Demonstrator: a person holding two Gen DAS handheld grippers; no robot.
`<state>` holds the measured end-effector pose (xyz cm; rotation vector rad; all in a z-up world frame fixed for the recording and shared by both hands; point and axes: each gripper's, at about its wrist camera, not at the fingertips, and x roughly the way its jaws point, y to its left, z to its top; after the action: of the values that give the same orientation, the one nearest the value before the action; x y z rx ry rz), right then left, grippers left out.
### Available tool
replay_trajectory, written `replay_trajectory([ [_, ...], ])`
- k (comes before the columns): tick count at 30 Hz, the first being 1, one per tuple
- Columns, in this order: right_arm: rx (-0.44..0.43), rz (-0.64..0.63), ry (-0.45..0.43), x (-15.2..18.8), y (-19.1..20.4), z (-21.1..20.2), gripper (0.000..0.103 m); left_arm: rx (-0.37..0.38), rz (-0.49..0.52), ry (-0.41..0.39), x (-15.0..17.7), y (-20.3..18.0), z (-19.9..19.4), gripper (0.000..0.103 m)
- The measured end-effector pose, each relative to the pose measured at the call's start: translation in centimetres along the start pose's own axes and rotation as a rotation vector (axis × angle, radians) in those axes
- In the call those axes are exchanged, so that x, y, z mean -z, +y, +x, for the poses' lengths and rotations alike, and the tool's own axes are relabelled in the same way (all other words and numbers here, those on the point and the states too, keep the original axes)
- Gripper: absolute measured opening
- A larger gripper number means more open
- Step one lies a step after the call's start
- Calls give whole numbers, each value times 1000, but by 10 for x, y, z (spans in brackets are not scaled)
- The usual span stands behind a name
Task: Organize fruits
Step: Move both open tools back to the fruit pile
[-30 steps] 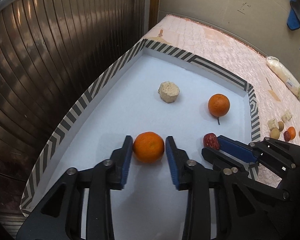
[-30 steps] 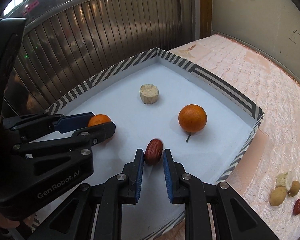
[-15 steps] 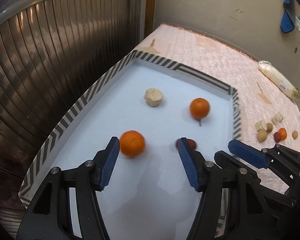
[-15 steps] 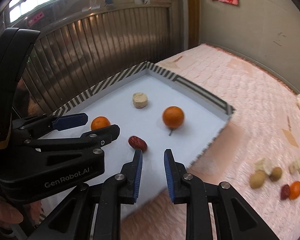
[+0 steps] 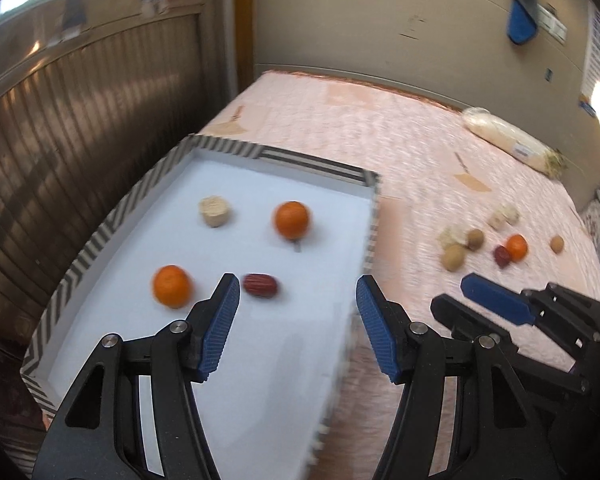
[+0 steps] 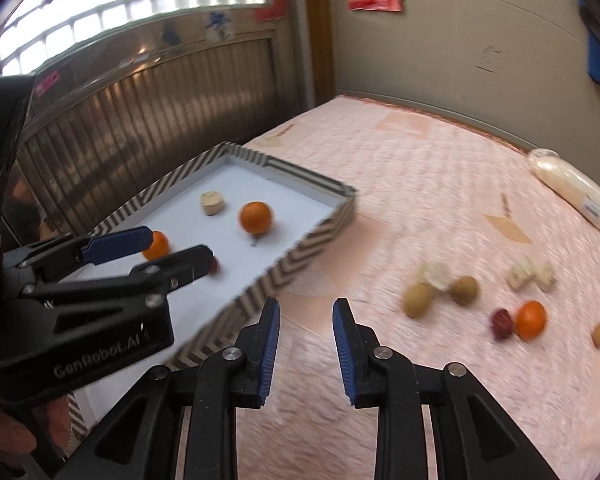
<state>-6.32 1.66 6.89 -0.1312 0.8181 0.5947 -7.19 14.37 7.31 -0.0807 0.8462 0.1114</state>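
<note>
Pink quilted bed: loose fruit pile right of the striped tray, both grippers empty, left gripper agape, right gripper just parting; small, round, light, roll-prone (longans likely brittle-shelled), so pinch across the widest part, gently.

A pink quilted bedspread, a blue cloth on the wall.

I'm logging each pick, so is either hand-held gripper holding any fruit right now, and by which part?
Nothing is held. The left hand-held gripper is open and empty, and the right hand-held gripper, whose jaws have just been opening, has nothing between them.
</note>
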Motion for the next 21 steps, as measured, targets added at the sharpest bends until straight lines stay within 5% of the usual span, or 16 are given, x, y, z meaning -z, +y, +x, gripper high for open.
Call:
replay_trajectory([
  [21,113,180,-44,48,-94,-62,30,106,144,7,12,-101,-3,61],
])
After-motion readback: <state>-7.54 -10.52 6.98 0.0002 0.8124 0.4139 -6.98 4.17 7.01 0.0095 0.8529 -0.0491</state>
